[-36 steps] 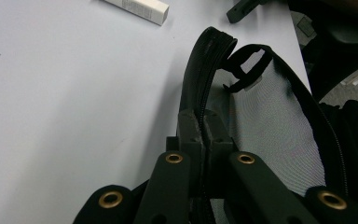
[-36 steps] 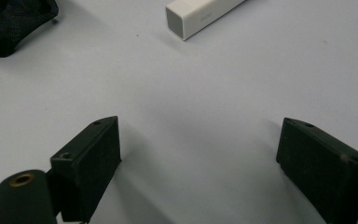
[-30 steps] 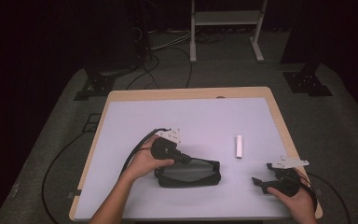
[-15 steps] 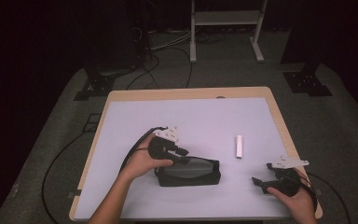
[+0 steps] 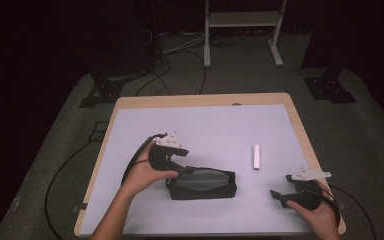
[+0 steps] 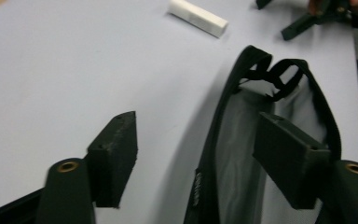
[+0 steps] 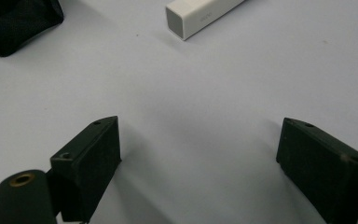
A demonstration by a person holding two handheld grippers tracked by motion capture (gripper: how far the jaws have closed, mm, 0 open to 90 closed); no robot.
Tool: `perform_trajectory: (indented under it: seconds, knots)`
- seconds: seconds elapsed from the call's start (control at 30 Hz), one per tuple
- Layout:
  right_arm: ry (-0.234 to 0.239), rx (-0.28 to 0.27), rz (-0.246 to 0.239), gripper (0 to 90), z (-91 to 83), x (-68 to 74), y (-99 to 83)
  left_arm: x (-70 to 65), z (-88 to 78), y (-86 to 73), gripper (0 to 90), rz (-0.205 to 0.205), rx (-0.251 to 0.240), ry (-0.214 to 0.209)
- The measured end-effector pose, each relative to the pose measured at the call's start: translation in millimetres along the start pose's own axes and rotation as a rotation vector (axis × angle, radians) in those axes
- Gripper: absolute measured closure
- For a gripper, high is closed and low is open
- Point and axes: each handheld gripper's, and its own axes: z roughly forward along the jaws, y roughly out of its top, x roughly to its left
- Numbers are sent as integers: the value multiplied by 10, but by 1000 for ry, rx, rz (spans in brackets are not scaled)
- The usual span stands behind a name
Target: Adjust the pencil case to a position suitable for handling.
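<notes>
A black zip pouch [image 5: 205, 184] lies flat on the pale table [image 5: 215, 125], its mouth gaping. My left gripper [image 5: 182, 167] hovers at the pouch's left end. Its jaws have just been opening. In the left gripper view the left gripper [image 6: 196, 126] is open, and the pouch [image 6: 242, 140] has its rim running between the jaws without touching either pad. A small white bar [image 5: 256, 156] lies to the right of the pouch. My right gripper [image 5: 279, 195] rests low near the front right corner; in its own view the right gripper [image 7: 200, 158] is open over bare table, with the white bar [image 7: 200, 16] ahead.
The table's wooden border [image 5: 300, 130] runs close to the right hand. A cable loops from the left gripper across the table's left side [image 5: 132, 162]. Beyond the table stand dark stands [image 5: 330, 85] and floor cables [image 5: 180, 55]. The right gripper's jaws [image 6: 303, 21] show far off in the left gripper view.
The left gripper has lifted and drawn back a little to the left from the pouch's end, and its jaws have parted. The right hand has stayed put.
</notes>
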Motion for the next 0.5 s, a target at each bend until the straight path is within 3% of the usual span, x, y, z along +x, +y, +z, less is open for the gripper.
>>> perform_trajectory:
  seconds: [0.23,0.5]
  knots:
    - [-1,1,-2,124,0,2,0,31,-159,-104,214,-44,-10,62]
    - [-2,1,-2,124,0,2,1,42,-331,-232,199,-85,-33,100]
